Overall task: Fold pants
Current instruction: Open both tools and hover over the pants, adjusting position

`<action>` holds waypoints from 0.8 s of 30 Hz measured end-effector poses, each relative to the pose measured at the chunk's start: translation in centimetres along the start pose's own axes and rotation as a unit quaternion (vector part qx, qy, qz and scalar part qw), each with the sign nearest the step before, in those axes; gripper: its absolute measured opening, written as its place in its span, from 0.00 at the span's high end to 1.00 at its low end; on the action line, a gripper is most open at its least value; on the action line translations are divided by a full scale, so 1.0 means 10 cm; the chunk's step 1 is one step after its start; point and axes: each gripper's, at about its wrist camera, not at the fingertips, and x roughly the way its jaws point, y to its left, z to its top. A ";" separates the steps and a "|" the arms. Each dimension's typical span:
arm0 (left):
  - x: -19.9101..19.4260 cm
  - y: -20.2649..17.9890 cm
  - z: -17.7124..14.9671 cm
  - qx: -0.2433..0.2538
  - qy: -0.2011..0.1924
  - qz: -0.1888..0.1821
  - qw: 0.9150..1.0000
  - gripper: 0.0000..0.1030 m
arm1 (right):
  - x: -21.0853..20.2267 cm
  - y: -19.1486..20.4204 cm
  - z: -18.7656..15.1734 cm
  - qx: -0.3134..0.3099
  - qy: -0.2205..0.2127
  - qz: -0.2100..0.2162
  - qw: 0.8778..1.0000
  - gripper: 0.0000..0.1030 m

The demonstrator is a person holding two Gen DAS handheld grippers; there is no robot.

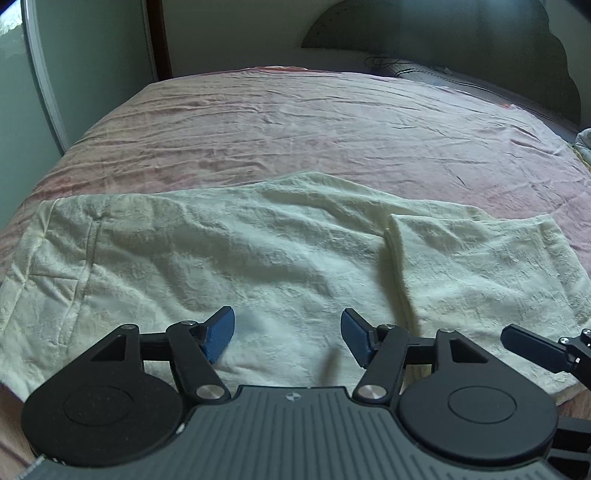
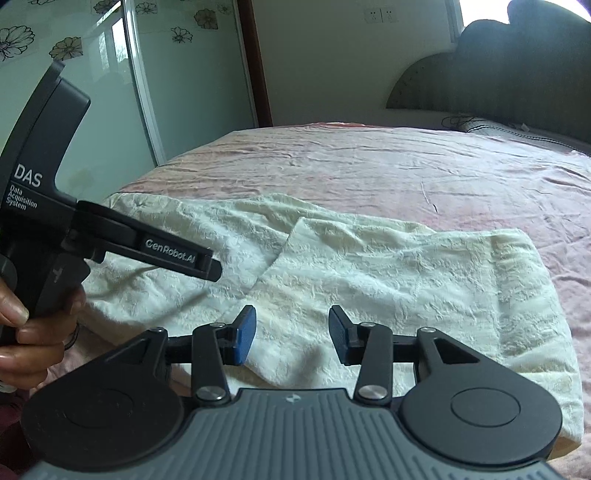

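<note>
- Two grippers hover over cream pants [image 1: 229, 254] spread across a pink bedsheet [image 1: 295, 122], with the dark headboard [image 1: 461, 33] as my landmark at the bed's far end.
- Pants lie along the bed edge farthest from the headboard, one end already turned back over the rest; the flap's edge [image 1: 395, 254] shows as a raised crease.
- My left gripper [image 1: 287, 336] stands with its blue pads [image 1: 221, 338] apart, nothing between them, the cloth just beneath.
- My right gripper [image 2: 291, 338] likewise shows its jaws parted and empty, over the folded-back section on the side of the pants away from the headboard.
- A hand [image 2: 26, 332] holds the left tool's handle at the right camera's left margin.
- One fold appears done, I judge; the garment remains long and rumpled, so at least another fold and some smoothing look to be left.
- Neither tool grips fabric now.
</note>
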 end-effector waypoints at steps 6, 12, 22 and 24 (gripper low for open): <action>0.00 0.10 -0.01 -0.006 -0.001 0.010 1.000 0.30 | 0.07 0.01 -0.01 -0.001 0.012 0.000 1.000 0.58; -0.01 0.15 -0.02 -0.008 -0.005 0.014 1.000 0.26 | 0.04 0.02 0.00 0.000 0.006 -0.007 1.000 0.56; 0.00 0.21 -0.05 -0.007 -0.003 0.021 1.000 0.25 | 0.00 0.09 0.04 -0.011 -0.004 -0.007 1.000 0.56; 0.00 0.23 -0.05 -0.007 -0.004 0.023 1.000 0.25 | 0.00 0.10 0.04 -0.012 -0.005 -0.006 1.000 0.56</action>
